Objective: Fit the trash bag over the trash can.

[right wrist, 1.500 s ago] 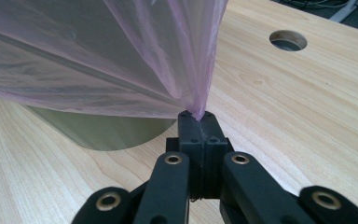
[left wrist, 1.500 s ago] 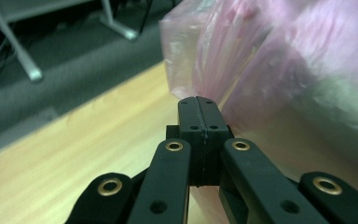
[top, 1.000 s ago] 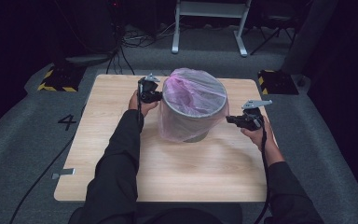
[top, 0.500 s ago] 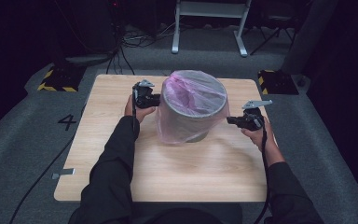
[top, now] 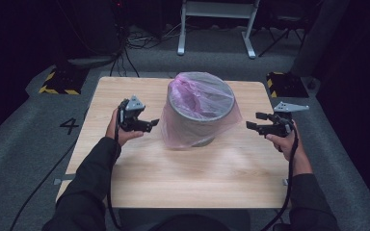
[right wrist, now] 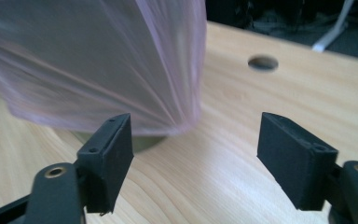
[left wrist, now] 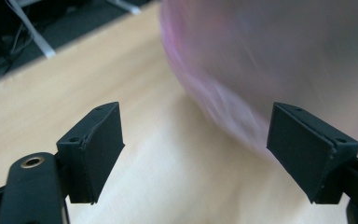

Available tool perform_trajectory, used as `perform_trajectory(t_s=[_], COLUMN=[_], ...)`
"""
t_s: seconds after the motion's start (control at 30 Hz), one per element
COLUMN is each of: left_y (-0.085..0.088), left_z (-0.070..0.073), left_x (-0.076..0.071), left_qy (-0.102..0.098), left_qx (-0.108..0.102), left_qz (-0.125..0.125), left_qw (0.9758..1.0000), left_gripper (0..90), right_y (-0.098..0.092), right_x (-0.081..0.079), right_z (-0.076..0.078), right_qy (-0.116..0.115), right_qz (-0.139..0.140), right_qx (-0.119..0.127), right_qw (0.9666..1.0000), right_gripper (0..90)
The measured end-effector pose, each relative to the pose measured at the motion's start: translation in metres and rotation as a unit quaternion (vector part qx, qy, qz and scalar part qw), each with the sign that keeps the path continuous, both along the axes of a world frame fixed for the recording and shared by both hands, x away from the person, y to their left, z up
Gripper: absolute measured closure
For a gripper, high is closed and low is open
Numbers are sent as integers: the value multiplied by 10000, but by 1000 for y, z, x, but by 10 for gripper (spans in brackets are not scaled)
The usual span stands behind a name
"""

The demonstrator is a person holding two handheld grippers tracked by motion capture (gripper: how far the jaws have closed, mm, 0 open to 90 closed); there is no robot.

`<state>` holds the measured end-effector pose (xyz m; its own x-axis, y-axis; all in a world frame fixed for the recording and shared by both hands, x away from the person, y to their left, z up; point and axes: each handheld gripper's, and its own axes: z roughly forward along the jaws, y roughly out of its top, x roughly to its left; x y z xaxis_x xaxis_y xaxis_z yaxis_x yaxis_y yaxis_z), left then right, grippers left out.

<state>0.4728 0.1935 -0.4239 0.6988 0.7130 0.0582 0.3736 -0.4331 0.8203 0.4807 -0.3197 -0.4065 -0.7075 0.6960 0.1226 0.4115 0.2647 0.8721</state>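
now both the left gripper (top: 147,124) and right gripper (top: 252,124) have just spread their jaws and backed off empty, leaving the bag (top: 183,132) draped over the bin (top: 200,126) beyond their tips, apparently fitted

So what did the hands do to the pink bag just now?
Both let go. The left gripper and right gripper have just opened their fingers and pulled away sideways from the pink bag, nothing between them. The bin and bag stayed put on the table.
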Motion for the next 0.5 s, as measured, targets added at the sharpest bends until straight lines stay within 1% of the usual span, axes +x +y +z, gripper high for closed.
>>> perform_trajectory(t_s=[0.03,0.07,0.1,0.13,0.17,0.2,0.23,0.3,0.33,0.37,0.4,0.47,0.5], left_y=[1,1,1,2,1,1,1,1,1,1,2,3,3], left_z=[-6,-9,-14,-18,-24,-27,-30,-38,-44,-47,-52,-60,-61], left_x=[-9,-15,-22,-30,-39,-47,-52,-63,-68,-70,-73,-76,-77], left_qy=[123,179,240,261,268,266,285,327,370,416,475,528,553], left_qx=[86,145,181,226,232,238,224,206,218,227,327,511,509], left_qz=[-58,-68,-89,-147,-206,-248,-298,-344,-366,-378,-391,-365,-384], left_qw=[9999,9997,9995,9993,9992,9991,9989,9987,9984,9982,9976,9966,9964], left_gripper=[183,177,177,180,179,180,180,180,181,181,181,179,181], right_y=[0,1,3,5,9,15,20,32,39,49,55,68,78], right_x=[-3,-6,-7,-9,-10,-12,-12,-10,-9,-7,-6,0,4], right_z=[6,14,20,28,36,47,55,69,77,84,89,97,101], right_qy=[-96,-210,-282,-365,-466,-617,-716,-836,-895,-993,-1023,-1018,-1020], right_qz=[-9,-21,-6,10,66,96,97,191,242,307,338,415,452], right_qx=[20,6,17,54,68,66,66,88,54,-54,-110,-105,-177], right_qw=[10000,9998,9996,9993,9989,9980,9974,9963,9957,9946,9941,9939,9936], right_gripper=[257,244,250,256,259,265,271,279,282,285,286,292,294])
